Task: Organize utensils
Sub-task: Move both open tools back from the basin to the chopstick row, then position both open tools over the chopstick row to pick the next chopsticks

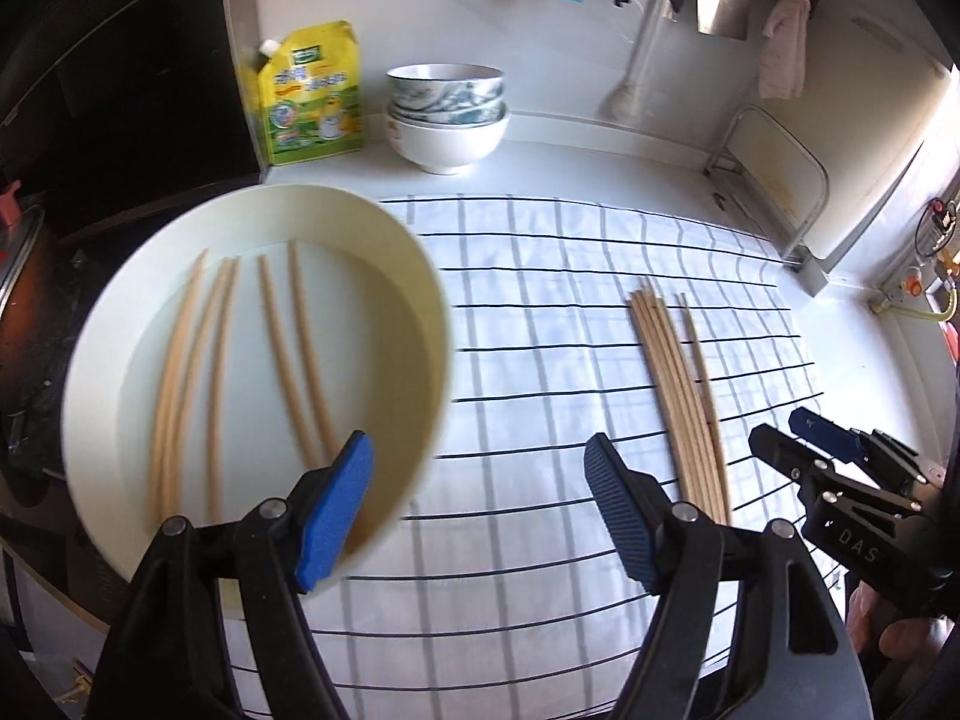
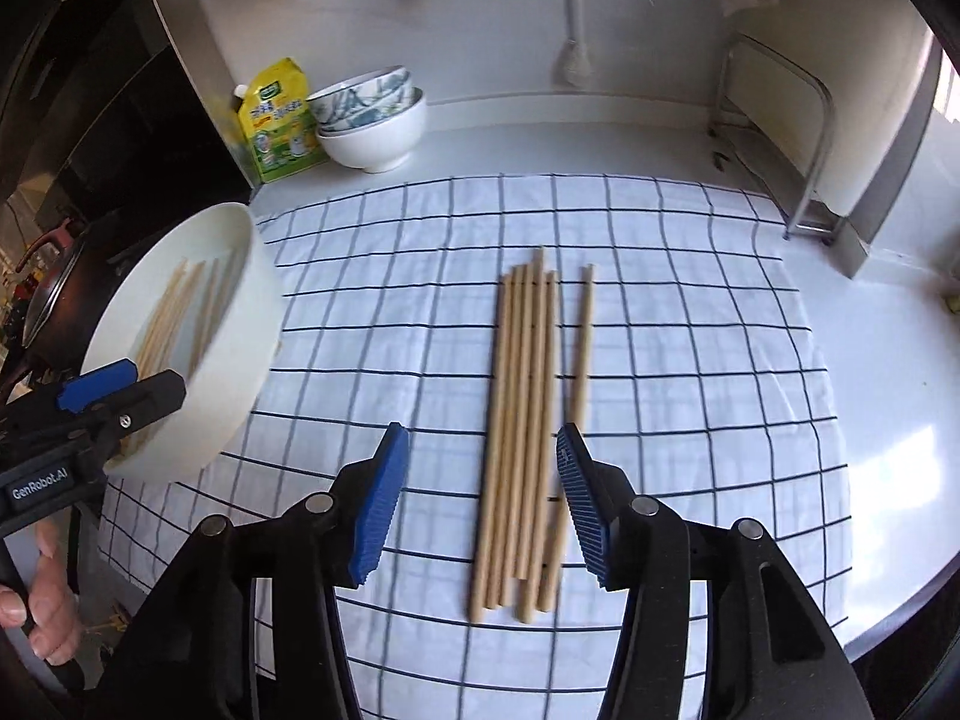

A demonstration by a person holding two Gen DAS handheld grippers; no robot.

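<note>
A white bowl [image 1: 390, 276] holds several wooden chopsticks [image 1: 180, 372]; it is tilted and off the cloth at the left. My left gripper [image 1: 474, 510] has its jaws wide apart; the bowl's rim lies against its left finger [image 1: 330, 510], and I cannot tell if it is gripped. In the right wrist view the bowl [image 2: 240, 324] sits at the left with the left gripper [image 2: 120, 402] at its near rim. Several more chopsticks [image 2: 522, 420] lie in a bundle on the checked cloth [image 2: 690, 300]. My right gripper [image 2: 477, 504] is open just above their near ends, empty; it also shows in the left wrist view [image 1: 798, 438].
Stacked bowls [image 1: 447, 114] and a yellow-green refill pouch [image 1: 312, 96] stand at the back of the counter. A metal rack [image 2: 774, 114] stands at the right rear. A dark stove [image 1: 36, 312] is to the left. Utensils hang on the back wall.
</note>
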